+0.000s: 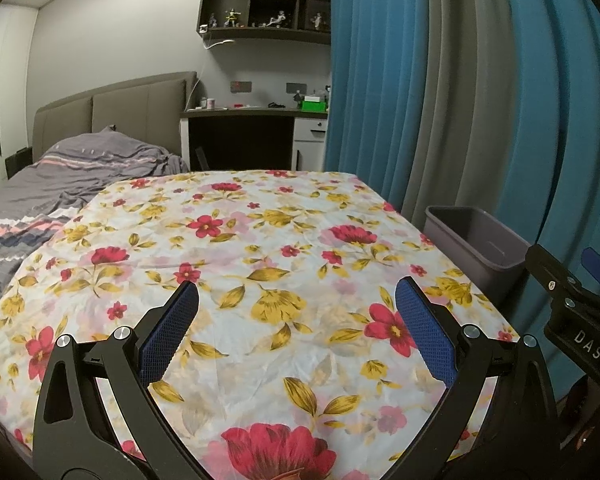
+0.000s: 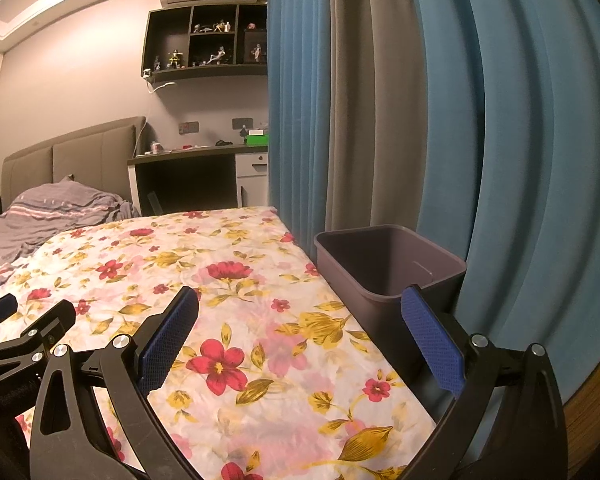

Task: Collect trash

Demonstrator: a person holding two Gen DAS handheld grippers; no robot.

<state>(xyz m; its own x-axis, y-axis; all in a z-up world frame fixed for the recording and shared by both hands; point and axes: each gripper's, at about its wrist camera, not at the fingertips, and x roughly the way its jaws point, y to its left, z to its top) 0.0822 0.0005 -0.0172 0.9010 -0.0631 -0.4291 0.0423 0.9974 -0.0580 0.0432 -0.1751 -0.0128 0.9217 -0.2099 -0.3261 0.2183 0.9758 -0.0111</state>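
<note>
A floral cloth covers the table; no trash shows on it in either view. A grey plastic bin stands beside the table's right edge, and what I see of its inside is bare. My left gripper hovers open above the cloth's near half, nothing between its blue pads. My right gripper is open too, over the table's right edge with its right finger in front of the bin. The right gripper also shows at the right edge of the left wrist view.
Blue and grey curtains hang just behind the bin. A bed with a grey striped duvet lies left of the table. A desk and a wall shelf with figurines stand at the far wall.
</note>
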